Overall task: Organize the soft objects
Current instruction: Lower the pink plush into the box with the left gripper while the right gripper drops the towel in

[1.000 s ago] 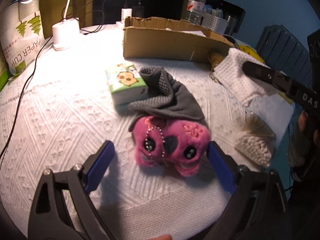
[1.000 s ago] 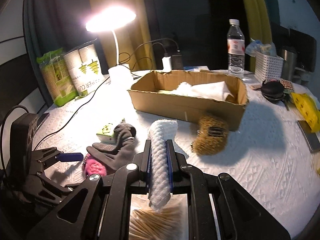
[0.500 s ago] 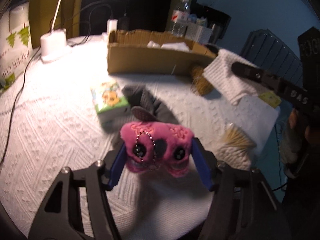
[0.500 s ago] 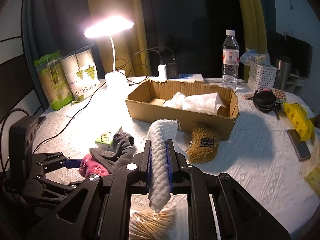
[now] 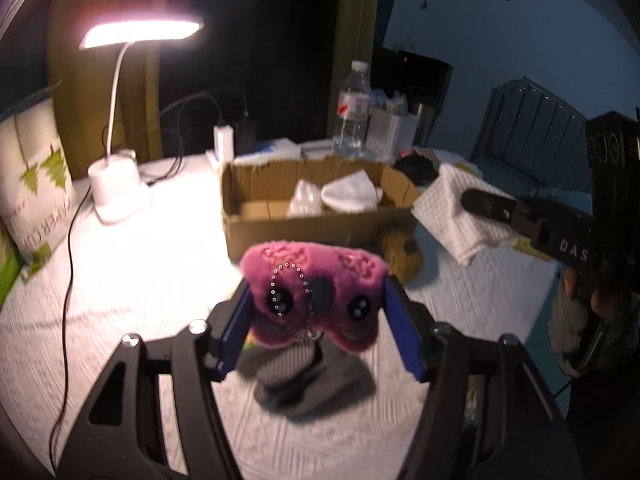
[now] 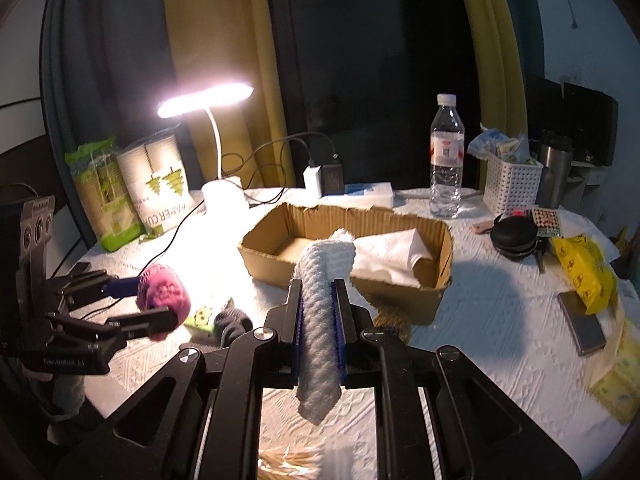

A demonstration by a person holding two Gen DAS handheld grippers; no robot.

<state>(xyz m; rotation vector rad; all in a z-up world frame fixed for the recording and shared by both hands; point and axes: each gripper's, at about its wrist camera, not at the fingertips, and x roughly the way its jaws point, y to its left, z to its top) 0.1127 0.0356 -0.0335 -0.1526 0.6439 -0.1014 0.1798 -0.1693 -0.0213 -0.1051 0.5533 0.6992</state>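
My left gripper [image 5: 318, 312] is shut on a pink plush toy [image 5: 316, 292] with a bead chain and holds it in the air above the table, in front of the cardboard box [image 5: 288, 226]. The toy also shows in the right wrist view [image 6: 162, 294]. My right gripper [image 6: 319, 312] is shut on a white waffle towel [image 6: 324, 320], held above the table short of the box [image 6: 404, 294]. White cloths [image 6: 394, 252] lie in the box. A grey sock [image 5: 316, 384] lies on the table below the toy.
A lit desk lamp [image 6: 222, 196] and its cable stand left of the box. A water bottle [image 6: 446, 160], white basket [image 6: 512, 182], paper-cup pack [image 6: 158, 184], yellow packets [image 6: 584, 272], a phone [image 6: 582, 322] and a brown scrubber [image 5: 402, 252] surround the box. Cotton swabs [image 6: 288, 460] lie near me.
My left gripper closed on the pink toy and lifted it off the table, leaving the grey sock behind. My right gripper rose and moved closer to the box with the towel.
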